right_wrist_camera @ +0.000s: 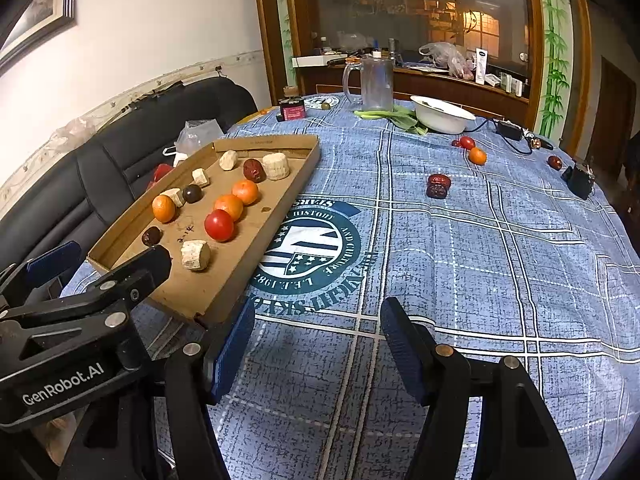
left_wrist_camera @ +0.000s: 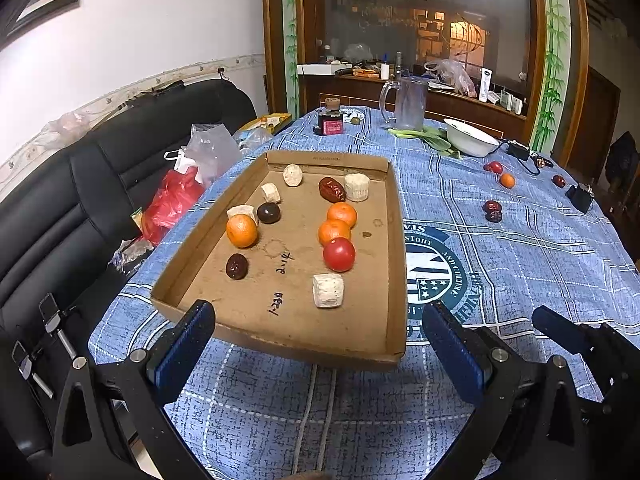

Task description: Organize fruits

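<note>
Left of frame: a black leather sofa (left_wrist_camera: 120, 168) carries a red plastic bag (left_wrist_camera: 172, 204) and a clear bag (left_wrist_camera: 212, 148).

Centre left: a shallow cardboard tray (left_wrist_camera: 394, 264) lies on the desk (left_wrist_camera: 520, 264), which is covered by a blue checked cloth with a round emblem (right_wrist_camera: 308, 244). Inside the tray lie three mandarins (left_wrist_camera: 242, 231), one at the left and two touching each other at the centre right. A red tomato (left_wrist_camera: 339, 254) sits just below the pair, touching the lower one. The tray also holds dark red jujubes (left_wrist_camera: 332, 189), a dark round fruit (left_wrist_camera: 268, 213) and several pale, rough cylindrical pieces (left_wrist_camera: 328, 290).

Lower centre: the left gripper (left_wrist_camera: 320, 344) hovers at the tray's near edge, its blue-padded fingers (left_wrist_camera: 186, 344) spread wide with nothing between them. In the right wrist view, the right gripper (right_wrist_camera: 316, 352) hangs over bare cloth to the right of the tray; its fingers (right_wrist_camera: 234, 354) stand moderately apart and hold nothing.

Upper centre: a dark jar (left_wrist_camera: 331, 118), a clear glass mug (left_wrist_camera: 406, 100), green leafy stalks (left_wrist_camera: 424, 136) and a white bowl (left_wrist_camera: 470, 138) stand at the desk's far edge.

Right of frame: loose fruit remains on the cloth, well apart from the tray: two jujubes touching (right_wrist_camera: 438, 186), a small tomato (right_wrist_camera: 467, 143) just beside a mandarin (right_wrist_camera: 477, 156), and one dark red fruit (right_wrist_camera: 555, 162) farther right near a black box (right_wrist_camera: 580, 180).
</note>
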Available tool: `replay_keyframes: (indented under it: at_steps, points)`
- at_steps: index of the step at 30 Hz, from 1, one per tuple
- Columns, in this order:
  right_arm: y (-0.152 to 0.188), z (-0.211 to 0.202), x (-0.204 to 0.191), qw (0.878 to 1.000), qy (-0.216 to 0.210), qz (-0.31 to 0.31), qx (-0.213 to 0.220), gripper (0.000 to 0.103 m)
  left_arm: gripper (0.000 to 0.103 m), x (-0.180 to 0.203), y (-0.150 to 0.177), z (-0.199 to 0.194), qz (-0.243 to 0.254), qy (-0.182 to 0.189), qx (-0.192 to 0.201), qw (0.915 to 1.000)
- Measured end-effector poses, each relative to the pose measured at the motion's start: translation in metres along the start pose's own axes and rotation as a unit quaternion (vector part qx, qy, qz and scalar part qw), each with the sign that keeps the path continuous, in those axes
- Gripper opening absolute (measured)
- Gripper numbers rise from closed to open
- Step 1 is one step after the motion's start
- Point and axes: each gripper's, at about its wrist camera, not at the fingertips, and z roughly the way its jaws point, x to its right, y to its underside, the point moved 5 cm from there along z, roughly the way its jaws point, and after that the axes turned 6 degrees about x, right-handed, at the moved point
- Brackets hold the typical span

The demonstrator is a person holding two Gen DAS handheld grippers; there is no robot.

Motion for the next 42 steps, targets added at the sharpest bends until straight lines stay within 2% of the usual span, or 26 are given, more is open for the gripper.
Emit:
replay_keyframes:
  at_steps: [34,42]
  points:
    - [0.007,0.008,-0.002,1.000,0.000,0.000,-0.010,0.070,0.103,-0.001,0.011,0.011,-0.012,0.000,-0.020,0.9997]
    - [0.007,0.009,-0.004,1.000,-0.002,-0.006,-0.010,0.070,0.103,-0.011,0.005,0.008,-0.021,-0.013,-0.003,0.9997]
